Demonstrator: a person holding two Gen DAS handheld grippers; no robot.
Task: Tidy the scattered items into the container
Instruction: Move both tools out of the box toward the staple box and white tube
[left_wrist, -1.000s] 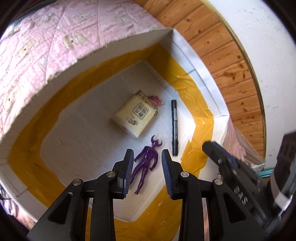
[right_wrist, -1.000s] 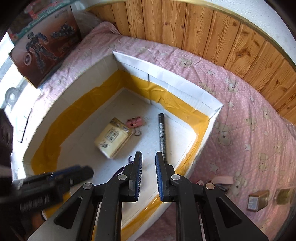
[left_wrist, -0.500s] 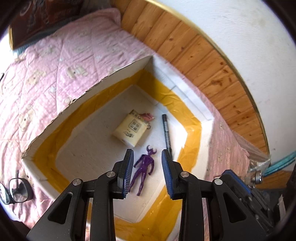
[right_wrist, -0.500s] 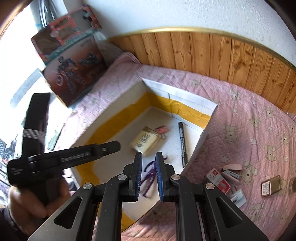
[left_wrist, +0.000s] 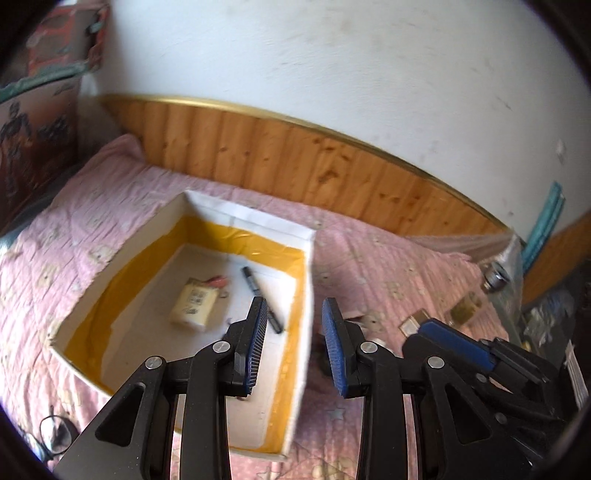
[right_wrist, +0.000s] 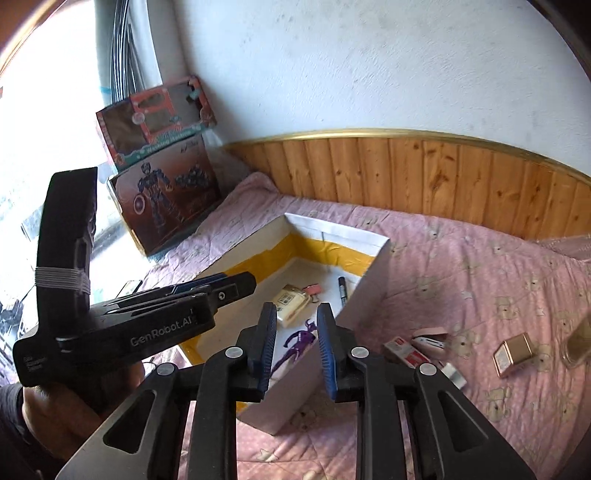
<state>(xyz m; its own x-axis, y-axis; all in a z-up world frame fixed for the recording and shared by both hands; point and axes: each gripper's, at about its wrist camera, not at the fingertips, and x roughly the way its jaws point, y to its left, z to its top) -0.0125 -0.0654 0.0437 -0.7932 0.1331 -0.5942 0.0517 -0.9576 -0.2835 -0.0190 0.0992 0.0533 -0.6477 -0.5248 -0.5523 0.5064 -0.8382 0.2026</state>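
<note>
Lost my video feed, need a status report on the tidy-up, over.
Both grippers empty: left gripper open, right gripper jaws just opening. Box holds marker, purple figure. Stapler, small boxes on quilt. Path clear.

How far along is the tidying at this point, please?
Done: a yellow packet, pink clip, marker and purple figure lie in the box. In hand: nothing; both grippers are empty. Left: small boxes on the bedspread.

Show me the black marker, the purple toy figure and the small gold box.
black marker (left_wrist: 260, 300), left wrist view, middle of its barrel
purple toy figure (right_wrist: 299, 340), right wrist view, its torso
small gold box (right_wrist: 514, 353), right wrist view, its top face
</note>
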